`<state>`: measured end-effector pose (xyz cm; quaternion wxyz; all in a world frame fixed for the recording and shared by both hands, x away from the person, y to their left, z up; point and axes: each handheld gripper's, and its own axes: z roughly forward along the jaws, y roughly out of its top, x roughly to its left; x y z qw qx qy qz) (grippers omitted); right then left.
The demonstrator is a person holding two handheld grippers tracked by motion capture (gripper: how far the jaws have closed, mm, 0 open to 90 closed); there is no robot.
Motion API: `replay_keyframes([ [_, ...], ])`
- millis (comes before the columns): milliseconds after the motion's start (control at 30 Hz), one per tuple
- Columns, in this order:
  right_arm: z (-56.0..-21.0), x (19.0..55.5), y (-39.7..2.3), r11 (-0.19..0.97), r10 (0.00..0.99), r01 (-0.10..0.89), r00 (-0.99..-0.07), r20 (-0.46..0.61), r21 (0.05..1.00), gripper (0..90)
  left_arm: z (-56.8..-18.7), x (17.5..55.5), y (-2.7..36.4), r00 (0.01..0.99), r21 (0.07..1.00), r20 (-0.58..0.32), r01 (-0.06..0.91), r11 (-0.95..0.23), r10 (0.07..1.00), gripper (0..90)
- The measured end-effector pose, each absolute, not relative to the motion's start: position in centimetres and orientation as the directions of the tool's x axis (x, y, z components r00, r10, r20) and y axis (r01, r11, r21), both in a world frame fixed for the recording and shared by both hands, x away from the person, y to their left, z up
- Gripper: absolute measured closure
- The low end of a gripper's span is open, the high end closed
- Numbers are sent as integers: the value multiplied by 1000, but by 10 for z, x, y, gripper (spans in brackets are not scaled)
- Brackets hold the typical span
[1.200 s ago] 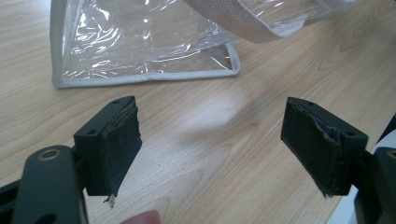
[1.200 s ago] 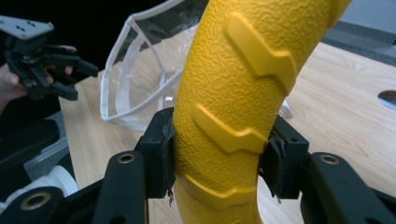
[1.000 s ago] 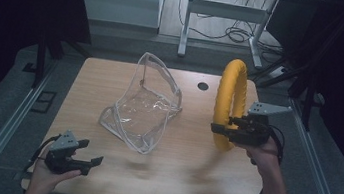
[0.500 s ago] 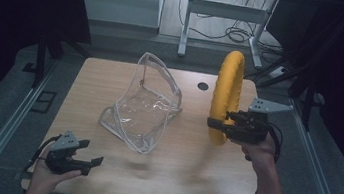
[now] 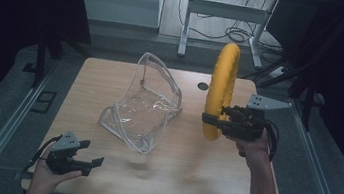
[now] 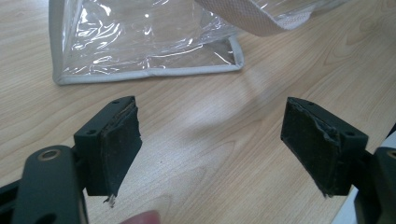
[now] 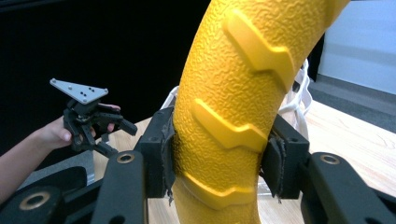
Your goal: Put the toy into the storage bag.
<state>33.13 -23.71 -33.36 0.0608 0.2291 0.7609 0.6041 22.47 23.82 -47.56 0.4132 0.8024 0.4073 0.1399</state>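
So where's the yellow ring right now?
In the high view the yellow ring stands upright at the table's right, clamped in the right gripper, beside the clear bag.

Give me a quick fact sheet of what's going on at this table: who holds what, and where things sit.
Right claw: clamped on the yellow ring, held upright above the table
Left claw: open, holding nothing, near the table's front left corner
Clear bag: mid-table, mouth open, apart from both claws
Table: light wood
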Motion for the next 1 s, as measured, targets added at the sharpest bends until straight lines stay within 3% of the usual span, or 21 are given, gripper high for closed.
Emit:
replay_keyframes([
  [1000,-301,329,-217,114,374,210,-915,154,971,508,-476,225,238,618,771,-96,542,-335,780,198],
])
